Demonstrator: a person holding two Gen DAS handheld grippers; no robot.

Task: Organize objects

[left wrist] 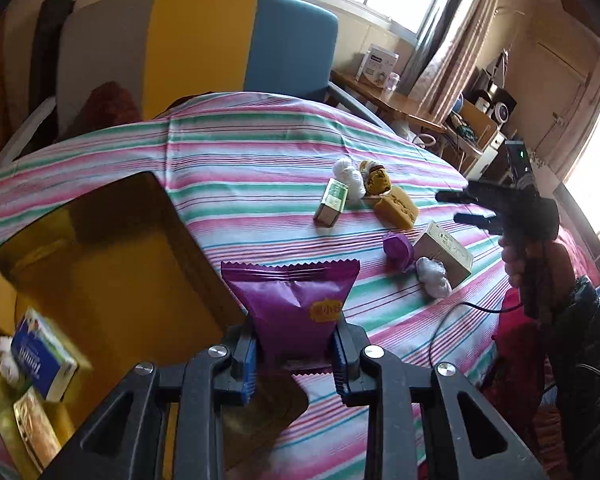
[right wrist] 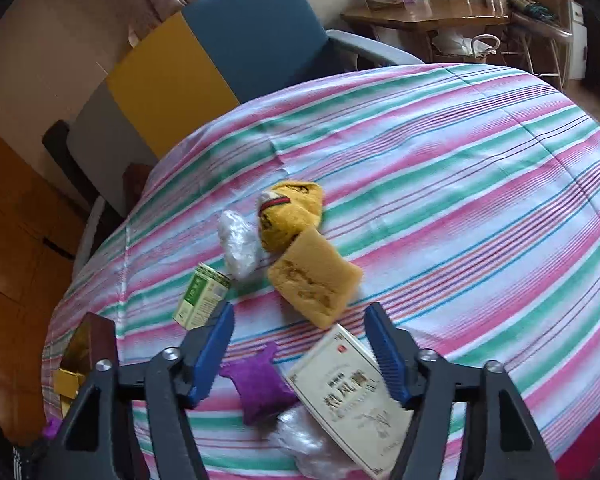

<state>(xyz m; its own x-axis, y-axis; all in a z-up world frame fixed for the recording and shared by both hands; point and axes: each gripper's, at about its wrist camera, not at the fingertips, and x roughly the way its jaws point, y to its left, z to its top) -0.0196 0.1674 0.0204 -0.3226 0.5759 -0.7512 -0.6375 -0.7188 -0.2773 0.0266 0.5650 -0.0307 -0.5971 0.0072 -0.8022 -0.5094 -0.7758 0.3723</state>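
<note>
Left gripper [left wrist: 296,350]: clamped on purple snack packet [left wrist: 294,300]; packet's lower end hidden between the pads.
Right gripper [right wrist: 306,356]: jaws apart, gripping nothing, above cream box [right wrist: 352,396], which is cut off behind one finger.
Yellow box [left wrist: 112,264]: at the striped table's [left wrist: 260,152] left edge, contents partly blurred.

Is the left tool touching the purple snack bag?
Touching. The left wrist view shows the left tool with its fingers pressed on both sides of the purple snack bag.

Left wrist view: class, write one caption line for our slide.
Left gripper carries a purple snack packet beside the yellow box on the striped cloth.
</note>
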